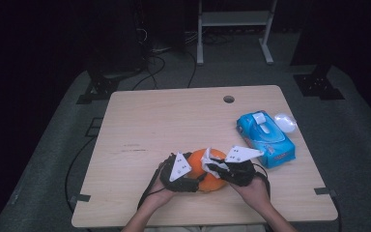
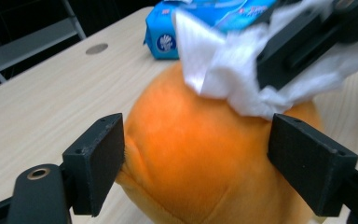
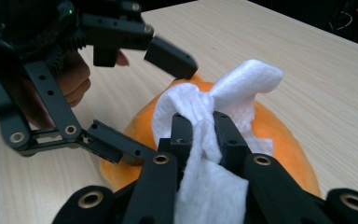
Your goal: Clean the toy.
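Observation:
An orange soft ball [image 1: 199, 157] rests on the wooden table [image 1: 174, 116] near its front edge. My left gripper [image 1: 194, 172] straddles it from the left. In the left gripper view both pads sit against the orange ball [image 2: 191, 140], and the left pad [image 2: 100, 163] dents its side. My right gripper [image 1: 213, 167] comes in from the right, shut on a crumpled white tissue [image 1: 206, 162]. In the right gripper view the tissue [image 3: 242, 84] is pinched between the jaws of my right gripper [image 3: 205, 135] and lies on top of the ball [image 3: 279, 135].
A blue tissue pack [image 1: 265, 137] lies to the right of the ball, with a small white object [image 1: 285, 122] behind it. A round hole [image 1: 228, 99] is in the table's far edge. Cables and a metal frame stand on the floor beyond.

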